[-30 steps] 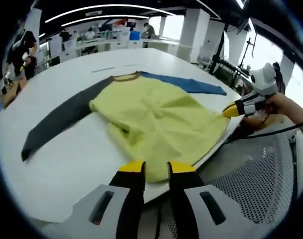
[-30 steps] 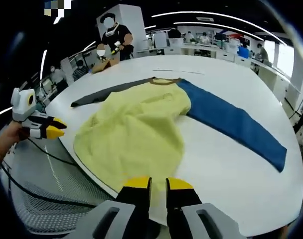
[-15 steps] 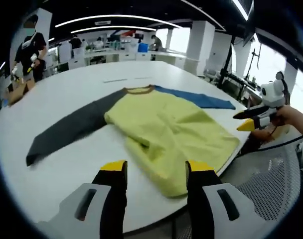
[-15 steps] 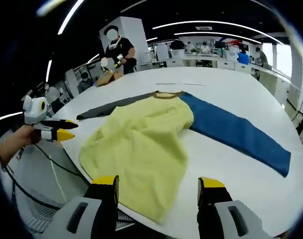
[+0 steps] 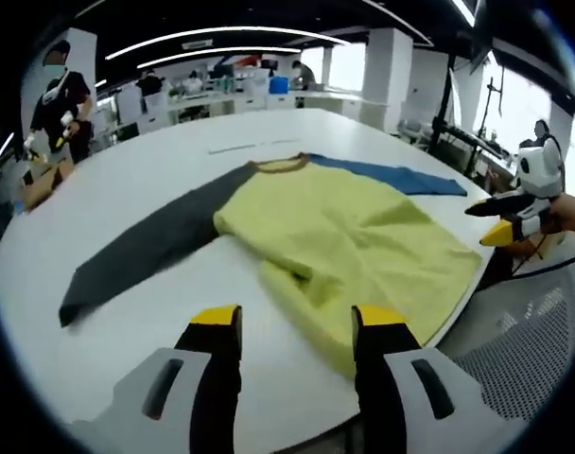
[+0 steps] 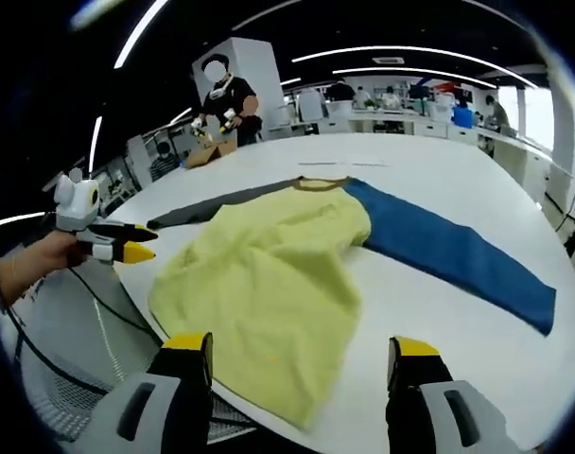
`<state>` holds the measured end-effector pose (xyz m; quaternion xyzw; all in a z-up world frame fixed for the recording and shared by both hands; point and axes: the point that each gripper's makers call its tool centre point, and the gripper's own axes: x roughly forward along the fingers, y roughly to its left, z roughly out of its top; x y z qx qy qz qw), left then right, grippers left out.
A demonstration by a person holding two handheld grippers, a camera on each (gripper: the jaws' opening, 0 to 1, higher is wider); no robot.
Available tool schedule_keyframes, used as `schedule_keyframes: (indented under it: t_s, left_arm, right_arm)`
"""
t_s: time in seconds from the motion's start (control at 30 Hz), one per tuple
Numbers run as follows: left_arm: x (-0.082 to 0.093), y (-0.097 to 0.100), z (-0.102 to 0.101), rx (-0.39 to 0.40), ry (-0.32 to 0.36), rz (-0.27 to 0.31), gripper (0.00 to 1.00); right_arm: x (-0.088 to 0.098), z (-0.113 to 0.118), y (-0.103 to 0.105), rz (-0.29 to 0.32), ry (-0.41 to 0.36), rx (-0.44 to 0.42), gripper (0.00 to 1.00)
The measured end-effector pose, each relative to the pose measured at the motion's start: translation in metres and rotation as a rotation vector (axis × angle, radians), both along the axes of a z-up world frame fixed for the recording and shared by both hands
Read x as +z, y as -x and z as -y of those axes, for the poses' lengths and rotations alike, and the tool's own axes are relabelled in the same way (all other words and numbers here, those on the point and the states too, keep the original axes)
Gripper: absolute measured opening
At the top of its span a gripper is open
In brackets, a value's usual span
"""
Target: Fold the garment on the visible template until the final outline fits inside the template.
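No text, label, brand, number or sign can be read in either view. The shirt [image 5: 349, 241] [image 6: 269, 265] lying on the white worktop [image 5: 155, 180] [image 6: 429, 180] bears no print or logo that shows, and its sleeves and collar are plain. The far desks and walls of the room carry small coloured shapes that may include signs, but they are too small and blurred to make out.
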<state>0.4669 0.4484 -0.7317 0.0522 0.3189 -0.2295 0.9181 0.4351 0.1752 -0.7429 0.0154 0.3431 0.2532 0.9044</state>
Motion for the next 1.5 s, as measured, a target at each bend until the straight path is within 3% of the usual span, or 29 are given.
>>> schedule_keyframes:
  t_s: [0.5, 0.67, 0.9, 1.0, 1.23, 1.5]
  left_arm:
    - [-0.016, -0.001, -0.006, 0.034, -0.016, -0.035, 0.39]
    - [-0.033, 0.001, -0.006, 0.034, -0.027, -0.083, 0.36]
    - [-0.042, 0.001, 0.002, 0.023, 0.001, -0.109, 0.30]
    - [-0.046, -0.002, 0.005, 0.016, 0.010, -0.122, 0.29]
    - [-0.053, 0.000, 0.011, -0.008, 0.008, -0.144, 0.20]
    - [-0.054, 0.001, 0.014, -0.016, 0.017, -0.158, 0.00]
  right_arm:
    - [-0.002, -0.006, -0.013, 0.009, 0.011, 0.035, 0.73]
    - [-0.010, -0.011, -0.009, -0.003, 0.018, 0.043, 0.70]
    - [-0.023, -0.011, -0.005, -0.015, 0.063, 0.057, 0.66]
    - [-0.030, -0.007, -0.004, -0.012, 0.122, 0.078, 0.62]
    - [-0.041, 0.001, -0.003, -0.033, 0.140, 0.055, 0.53]
    - [-0.046, 0.009, 0.000, -0.052, 0.188, 0.042, 0.33]
